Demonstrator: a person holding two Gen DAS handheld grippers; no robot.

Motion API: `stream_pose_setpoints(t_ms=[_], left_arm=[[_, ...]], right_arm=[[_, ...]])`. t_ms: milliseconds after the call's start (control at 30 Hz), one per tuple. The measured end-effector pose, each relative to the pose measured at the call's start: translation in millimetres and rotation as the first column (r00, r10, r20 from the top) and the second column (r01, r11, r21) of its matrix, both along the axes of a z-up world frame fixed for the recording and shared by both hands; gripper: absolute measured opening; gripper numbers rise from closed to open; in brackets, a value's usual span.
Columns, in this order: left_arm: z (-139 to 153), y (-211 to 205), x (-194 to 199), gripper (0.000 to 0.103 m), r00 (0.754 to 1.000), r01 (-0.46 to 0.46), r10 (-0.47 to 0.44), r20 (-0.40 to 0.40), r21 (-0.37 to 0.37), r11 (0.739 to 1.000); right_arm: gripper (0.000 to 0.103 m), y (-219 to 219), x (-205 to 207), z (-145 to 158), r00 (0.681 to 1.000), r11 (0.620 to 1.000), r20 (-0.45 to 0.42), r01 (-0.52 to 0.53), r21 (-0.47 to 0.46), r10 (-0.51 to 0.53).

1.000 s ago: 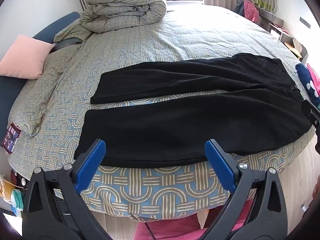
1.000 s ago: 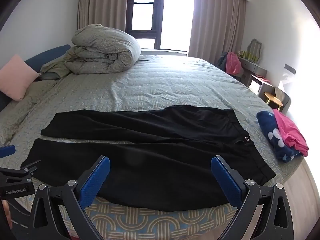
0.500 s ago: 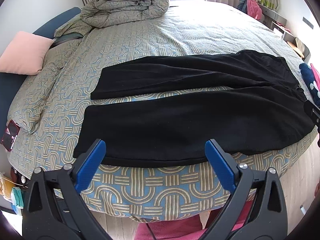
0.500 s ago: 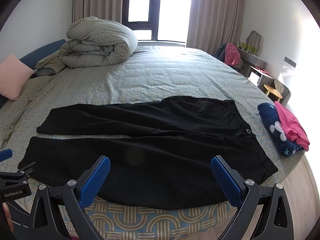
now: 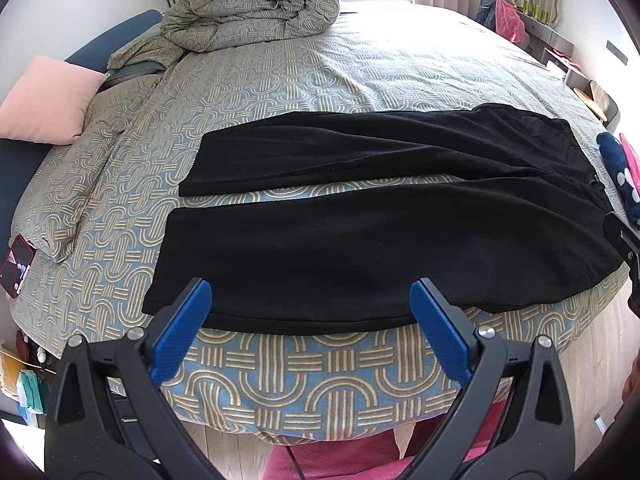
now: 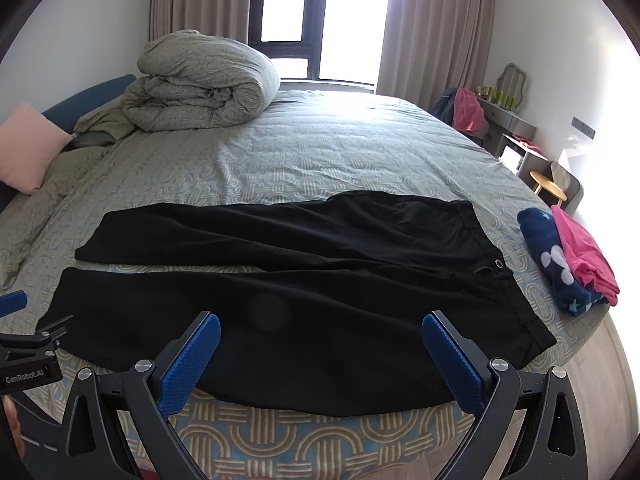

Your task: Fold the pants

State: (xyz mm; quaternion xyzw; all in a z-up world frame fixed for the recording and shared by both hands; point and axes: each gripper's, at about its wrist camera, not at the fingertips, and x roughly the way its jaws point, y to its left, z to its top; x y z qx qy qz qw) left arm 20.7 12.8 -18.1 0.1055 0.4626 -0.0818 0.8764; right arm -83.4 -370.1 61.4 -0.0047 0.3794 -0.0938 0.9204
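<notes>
Black pants (image 5: 360, 220) spread flat on the bed (image 5: 320, 64) just ahead of both tongs, left gripper (image 5: 310, 304) and right gripper (image 6: 320, 340) each gaping wide, empty.

A bed (image 5: 360, 60) with a grey-green looped-pattern cover carries everything. Black pants (image 5: 380, 216) lie flat along its near edge, legs apart, waistband toward the right corner. Beside the waistband sit folded navy and pink clothes (image 6: 568, 256). A rolled duvet (image 6: 204, 80) fills the far left corner, near a pink pillow (image 5: 48, 104) (possibly leaning on the headboard).
</notes>
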Motion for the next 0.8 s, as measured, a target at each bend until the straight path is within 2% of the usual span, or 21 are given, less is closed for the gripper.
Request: stream_pose_setpoints(t_ms=[800], left_arm=[[-10.1,11.1,-4.7,0.099,0.999,-0.028,0.027,-0.044,-0.021,0.999]], right_arm=[[0.103,-2.7,-4.7,-4.0,1.0,1.0,-0.017,0.016,0.006,-0.016]])
